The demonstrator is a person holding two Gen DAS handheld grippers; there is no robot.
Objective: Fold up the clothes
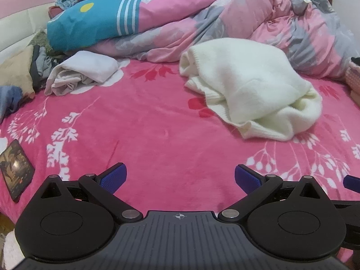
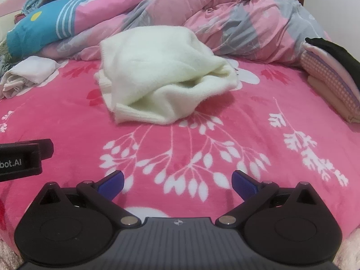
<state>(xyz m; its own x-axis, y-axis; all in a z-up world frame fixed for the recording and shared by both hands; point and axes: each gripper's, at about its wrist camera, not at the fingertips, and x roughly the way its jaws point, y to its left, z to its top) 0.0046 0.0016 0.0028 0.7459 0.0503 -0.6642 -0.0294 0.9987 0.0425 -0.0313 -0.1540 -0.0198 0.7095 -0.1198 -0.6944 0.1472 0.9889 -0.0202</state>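
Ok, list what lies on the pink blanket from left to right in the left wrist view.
Phone → crumpled white garment → cream sweater → stack of folded clothes at the right edge.

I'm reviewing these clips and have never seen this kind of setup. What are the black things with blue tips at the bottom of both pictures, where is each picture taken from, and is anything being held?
There is no robot arm. A person holds a two-finger gripper in each hand, and a fisheye camera on each looks forward along its fingers. One picture comes from the left gripper, the other from the right gripper. The blue tips are the finger pads. Both grippers are open and hold nothing. Ahead lies a bed with a pink flowered blanket. On it sits a crumpled cream sweater, probably the piece to fold. A white garment lies further left, a rumpled pink and grey duvet is piled behind, and a phone rests near the left edge.
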